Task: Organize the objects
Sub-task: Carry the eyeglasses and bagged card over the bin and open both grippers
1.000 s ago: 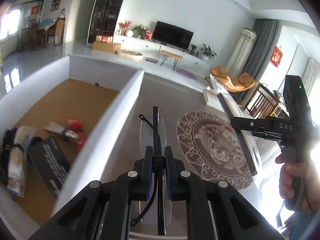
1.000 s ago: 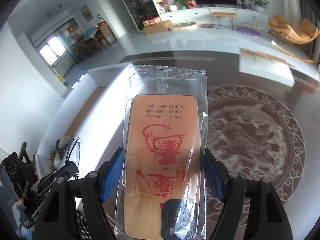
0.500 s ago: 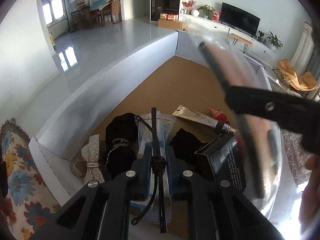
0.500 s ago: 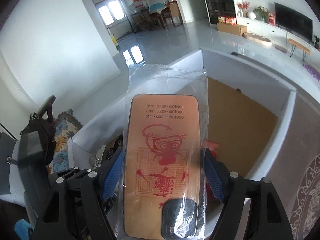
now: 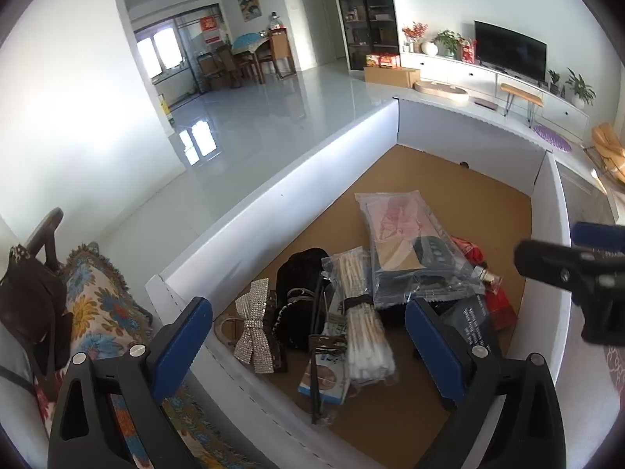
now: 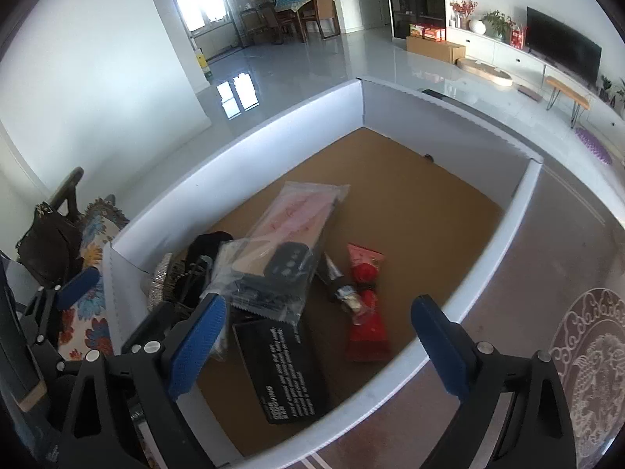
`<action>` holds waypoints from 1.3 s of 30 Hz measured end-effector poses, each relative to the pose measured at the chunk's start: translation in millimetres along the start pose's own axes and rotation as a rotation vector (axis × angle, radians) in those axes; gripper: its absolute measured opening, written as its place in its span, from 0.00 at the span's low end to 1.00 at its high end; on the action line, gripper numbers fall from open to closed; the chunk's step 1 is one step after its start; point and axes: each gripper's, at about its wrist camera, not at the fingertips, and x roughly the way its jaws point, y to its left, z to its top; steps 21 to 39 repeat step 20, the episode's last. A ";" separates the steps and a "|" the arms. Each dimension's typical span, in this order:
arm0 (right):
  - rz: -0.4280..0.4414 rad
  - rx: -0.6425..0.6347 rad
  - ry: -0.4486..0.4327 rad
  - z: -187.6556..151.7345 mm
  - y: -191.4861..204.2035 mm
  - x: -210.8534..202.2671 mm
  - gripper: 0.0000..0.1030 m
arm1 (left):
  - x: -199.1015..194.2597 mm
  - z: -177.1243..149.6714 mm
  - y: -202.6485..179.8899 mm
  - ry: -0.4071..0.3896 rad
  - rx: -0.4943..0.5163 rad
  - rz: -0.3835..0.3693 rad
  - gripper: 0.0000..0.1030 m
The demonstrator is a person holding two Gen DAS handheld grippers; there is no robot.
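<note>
Both tongs — left (image 5: 308, 336), right (image 6: 318, 336) — wide open, empty, above box (image 6: 242, 148)

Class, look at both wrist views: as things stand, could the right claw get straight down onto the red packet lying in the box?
Probably yes. The red packet lies uncovered on the box floor, beside the bagged phone case, and the right claw hangs open above it, holding nothing.

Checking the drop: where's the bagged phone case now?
In both wrist views, the bagged phone case lies inside the white box, propped on the black carton, left of the red packet.
</note>
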 end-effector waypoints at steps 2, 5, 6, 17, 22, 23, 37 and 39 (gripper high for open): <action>-0.039 -0.002 0.010 -2.9 -2.6 -4.2 0.93 | 5.1 1.0 -0.1 0.051 -0.019 -0.026 0.98; -0.083 0.002 0.010 -10.0 -4.1 -11.1 0.93 | 16.1 2.9 -3.4 0.119 -0.031 -0.080 0.98; -0.093 0.005 0.010 -12.8 -4.6 -12.4 0.93 | 15.7 0.8 -4.7 0.112 -0.031 -0.074 0.98; -0.084 -0.005 -0.009 -18.1 1.3 -10.1 0.93 | 12.6 -2.4 -17.1 0.090 -0.048 -0.102 0.98; -0.078 -0.010 -0.023 -17.1 1.9 -13.9 0.93 | 8.8 -3.1 -19.9 0.060 -0.029 -0.081 0.98; -0.078 -0.010 -0.023 -17.1 1.9 -13.9 0.93 | 8.8 -3.1 -19.9 0.060 -0.029 -0.081 0.98; -0.078 -0.010 -0.023 -17.1 1.9 -13.9 0.93 | 8.8 -3.1 -19.9 0.060 -0.029 -0.081 0.98; -0.078 -0.010 -0.023 -17.1 1.9 -13.9 0.93 | 8.8 -3.1 -19.9 0.060 -0.029 -0.081 0.98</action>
